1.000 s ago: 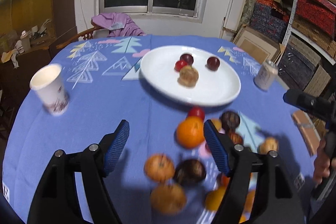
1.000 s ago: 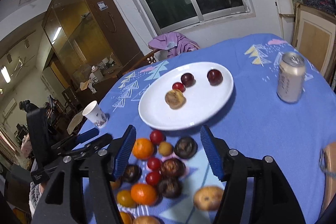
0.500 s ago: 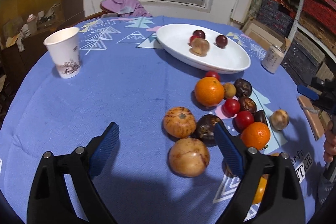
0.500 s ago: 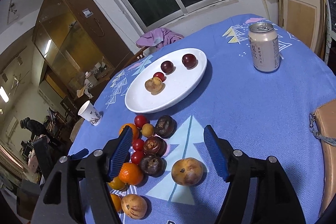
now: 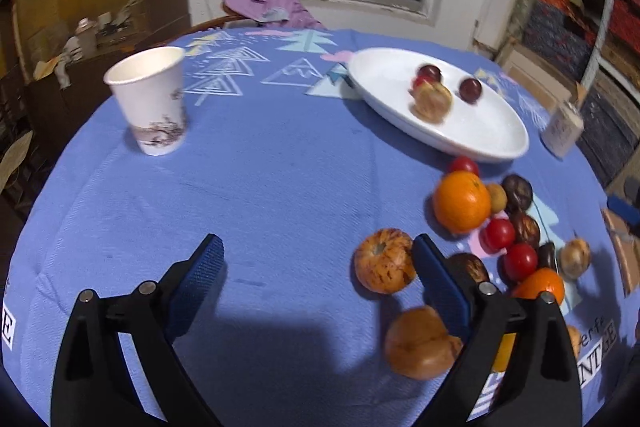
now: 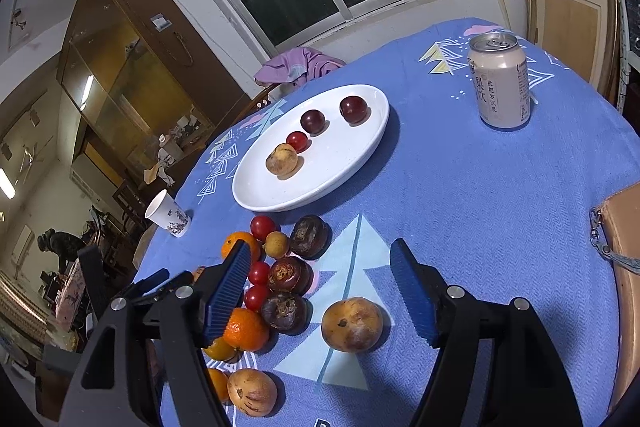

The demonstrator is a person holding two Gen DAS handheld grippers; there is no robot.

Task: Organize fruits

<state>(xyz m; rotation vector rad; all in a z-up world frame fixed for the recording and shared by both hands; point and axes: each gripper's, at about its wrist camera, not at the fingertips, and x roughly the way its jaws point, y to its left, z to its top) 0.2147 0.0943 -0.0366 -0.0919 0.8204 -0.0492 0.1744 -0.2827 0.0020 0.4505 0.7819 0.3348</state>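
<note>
The left gripper [image 5: 318, 261] is wide open and holds nothing. It hangs over the bare blue tablecloth with tree shapes [image 5: 260, 195]. The right gripper [image 6: 320, 287] is wide open too, with nothing in it.

The loose fruits lie in a bunch on the cloth. In the left view they sit at about 4 o'clock. A big round orange [image 5: 462, 201] is at the far end of the bunch. A spotted tan-orange fruit [image 5: 384, 261] touches the inner side of the left gripper's right finger, with its stem dimple turned up. In the right view the bunch makes a long row running from 7 o'clock up toward the round white plate [image 6: 360, 163]. A round yellow-brown fruit [image 6: 352, 319] lies between the right gripper's fingers, apart from the row.

The plate holds two dark red plums [image 6: 354, 109], one small red tomato [image 6: 297, 140] and one tan fruit [image 6: 282, 159].

A white paper cup [image 5: 150, 101] stands upright at 10 o'clock in the left view. A pale drink can [image 6: 502, 81] stands upright at 1 o'clock in the right view.

Half a second ago the left gripper pointed at the fruits. It has swung left since, so bare cloth lies between its fingers. The right gripper has come lower and nearer to the yellow-brown fruit.
</note>
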